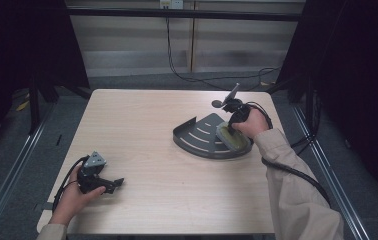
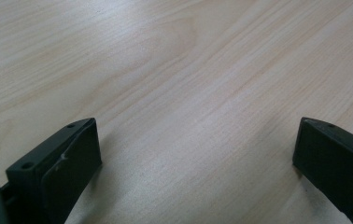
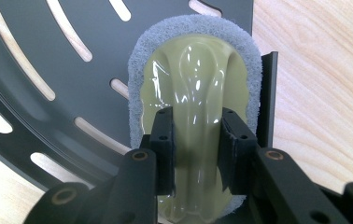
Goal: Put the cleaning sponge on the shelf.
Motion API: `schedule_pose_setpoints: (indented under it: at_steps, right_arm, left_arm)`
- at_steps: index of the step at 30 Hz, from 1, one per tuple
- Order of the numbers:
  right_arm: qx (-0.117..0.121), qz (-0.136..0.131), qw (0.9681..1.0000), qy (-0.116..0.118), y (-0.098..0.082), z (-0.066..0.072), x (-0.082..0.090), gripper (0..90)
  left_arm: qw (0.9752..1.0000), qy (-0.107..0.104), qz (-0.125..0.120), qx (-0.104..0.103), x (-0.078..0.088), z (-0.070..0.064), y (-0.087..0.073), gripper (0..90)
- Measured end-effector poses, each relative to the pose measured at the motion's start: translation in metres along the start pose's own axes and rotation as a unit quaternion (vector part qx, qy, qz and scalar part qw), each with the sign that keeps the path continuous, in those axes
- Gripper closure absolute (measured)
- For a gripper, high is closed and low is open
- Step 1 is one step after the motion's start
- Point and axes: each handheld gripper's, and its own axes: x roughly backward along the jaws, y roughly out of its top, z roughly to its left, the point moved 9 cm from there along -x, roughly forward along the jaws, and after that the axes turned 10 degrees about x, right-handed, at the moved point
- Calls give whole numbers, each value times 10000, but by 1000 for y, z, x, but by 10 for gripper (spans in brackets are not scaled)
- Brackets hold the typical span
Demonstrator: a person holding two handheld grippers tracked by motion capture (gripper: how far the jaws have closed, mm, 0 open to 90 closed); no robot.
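Right gripper (image 3: 197,154) is clamped on the raised olive handle of the scrub pad (image 3: 195,93), which sits flat on the dark slotted tray (image 3: 72,84) near its straight edge, right-hand part of the table (image 1: 142,125). Looks like a scrubbing pass: I'd keep the pad flat, press evenly, stroke along the slots so the felt edge doesn't snag, and stay off the rim. Left gripper (image 1: 108,185) rests near the table's front left, jaws spread wide over bare wood, holding nothing; it could steady the tray. The right gripper view shows the pinch and the pad's grey felt border; the high view gives the layout and both hands.
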Motion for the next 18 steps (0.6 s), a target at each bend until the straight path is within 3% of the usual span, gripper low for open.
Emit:
schedule_pose_setpoints:
  at_steps: [12,18]
  right_arm:
    - [-10,-24,10000,4,-1,0,-1,676]
    - [-75,-61,10000,12,-1,-1,4,607]
  left_arm:
    - [10000,1,-2,-4,0,0,0,4]
    - [10000,1,-1,-1,0,0,0,4]
